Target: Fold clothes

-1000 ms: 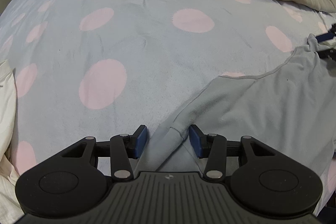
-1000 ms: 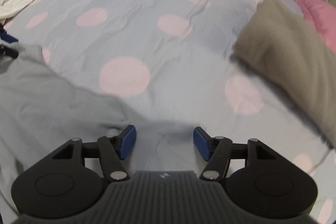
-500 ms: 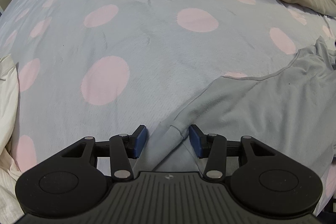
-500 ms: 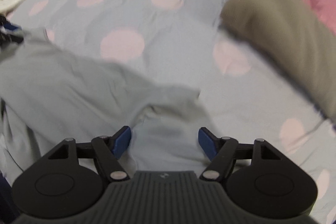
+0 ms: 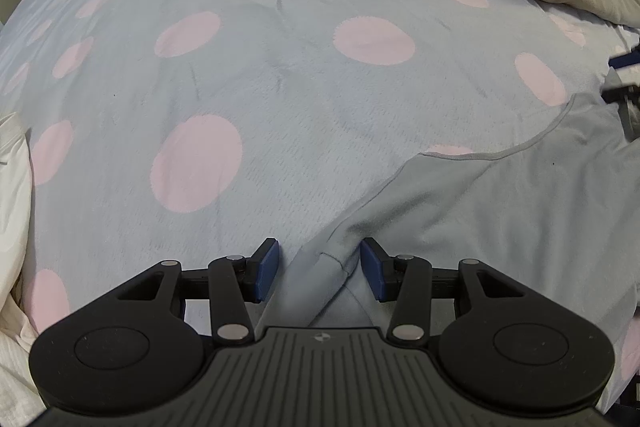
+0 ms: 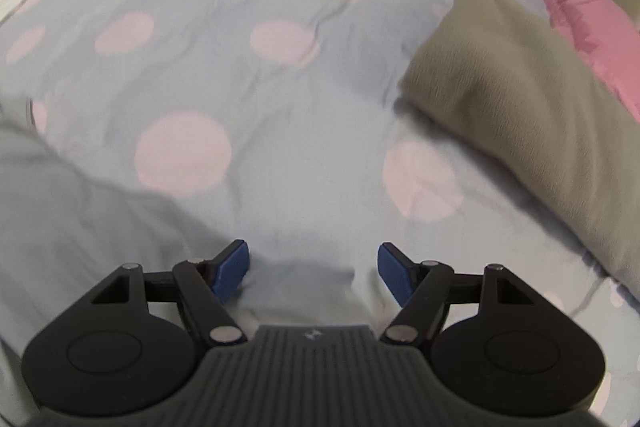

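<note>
Far left, a white cloth [image 5: 12, 227] is bunched at the edge of the bed [image 5: 280, 87], whose cover is pale blue with big pink dots. The left gripper [image 5: 318, 269] sits low over the bed with its jaws wide; a seamed fold of the grey shirt [image 5: 520, 211] runs up between the blue pads [image 5: 266, 269] without either pad pressing it. From there the shirt spreads flat to the right, its curved neckline lying on the cover, and its far corner is bunched at the right edge of this view, where dark parts of the right gripper [image 5: 622, 75] show.

In the right wrist view the right gripper [image 6: 312, 269] also has its jaws wide. A blurred patch of the shirt [image 6: 60, 211] lies between and under them, the rest trailing off to the left; whether the pads touch it I cannot tell. Further right, a folded tan blanket [image 6: 520, 99] rests on the bed, with a pink pillow [image 6: 592, 23] just behind it.
</note>
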### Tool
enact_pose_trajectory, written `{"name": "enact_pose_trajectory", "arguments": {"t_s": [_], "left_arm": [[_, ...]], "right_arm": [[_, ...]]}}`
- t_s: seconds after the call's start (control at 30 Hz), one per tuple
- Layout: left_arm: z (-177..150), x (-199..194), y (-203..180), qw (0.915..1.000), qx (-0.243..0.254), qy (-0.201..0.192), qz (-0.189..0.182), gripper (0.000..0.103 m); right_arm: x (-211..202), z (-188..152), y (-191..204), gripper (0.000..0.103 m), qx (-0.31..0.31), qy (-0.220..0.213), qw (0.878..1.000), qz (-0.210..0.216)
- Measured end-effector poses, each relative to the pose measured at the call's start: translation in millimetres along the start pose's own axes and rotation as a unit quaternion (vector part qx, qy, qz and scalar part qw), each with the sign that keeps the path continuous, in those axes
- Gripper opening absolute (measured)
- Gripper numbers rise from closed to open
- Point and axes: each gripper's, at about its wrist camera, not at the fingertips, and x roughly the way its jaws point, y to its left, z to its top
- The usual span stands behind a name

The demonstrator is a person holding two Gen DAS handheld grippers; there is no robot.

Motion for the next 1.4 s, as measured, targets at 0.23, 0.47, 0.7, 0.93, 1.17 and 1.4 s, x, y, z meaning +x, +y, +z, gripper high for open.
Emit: {"name": "enact_pose_trajectory", "arguments": {"t_s": [0.23,0.47,0.7,0.93,1.17,1.4], "left_arm": [[0,2,-2,1.0,0.0,-0.001,0.003,0.044],[1,3,-5,0.9999,0.006,0.0,0.009,0.045],[2,6,-8,0.9998,0.009,0.002,0.015,0.047],[1,7,-8,0.9998,0.014,0.005,0.015,0.048],[-3,3,-10,0.9996,0.026,0.006,0.0,0.042],[-2,-13,-12,0.9996,0.017,-0.021,-0.013,0.01]], "right_arm": [[-8,-19,-8,0.075,0.015,0.016,1.0,0.016],[-21,-34,-18,0.076,0.037,0.023,0.999,0.03],[-17,-21,5,0.076,-0.053,-0.009,0.998,0.018],[-5,-10,11,0.074,-0.087,-0.02,0.996,0.02],[3,-15,-8,0.056,0.005,0.009,0.997,0.08],[-18,-13,5,0.019,-0.008,-0.006,0.997,0.072]]}}
